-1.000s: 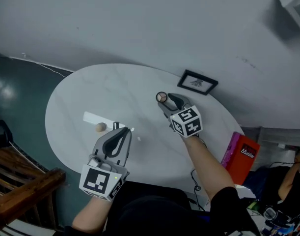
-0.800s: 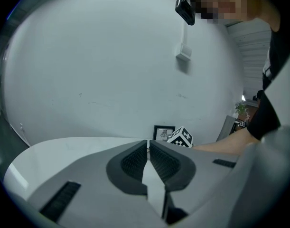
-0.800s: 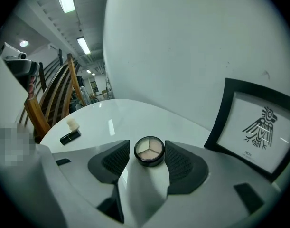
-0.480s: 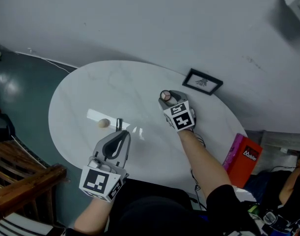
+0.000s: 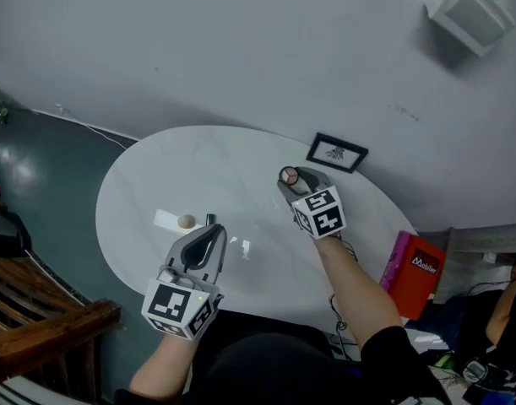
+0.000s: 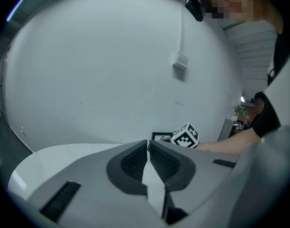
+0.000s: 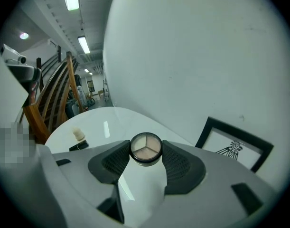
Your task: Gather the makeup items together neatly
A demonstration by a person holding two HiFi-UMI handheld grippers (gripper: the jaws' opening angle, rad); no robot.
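Observation:
A round compact (image 7: 145,148) with three beige shades sits between the tips of my right gripper (image 7: 145,156), both pads against its rim, above the white oval table (image 5: 181,167). These jaws have just been opening a little, with the compact between them. In the head view that gripper (image 5: 290,180) is right of the table's centre, holding the compact (image 5: 289,175). A beige sponge (image 5: 186,221) and a black tube (image 5: 209,219) lie at the table's near left, by a white strip (image 5: 165,219). My left gripper (image 5: 214,231) hovers shut and empty just right of them; its pads meet (image 6: 148,144).
A black picture frame (image 5: 337,153) lies at the table's far right edge, close beyond the compact. A pink box (image 5: 415,268) stands on the floor to the right. A wooden chair (image 5: 38,327) is at the lower left. A white cable (image 5: 89,123) runs along the wall.
My right gripper has lifted a little with the compact still between its tips. The left gripper has stayed where it was.

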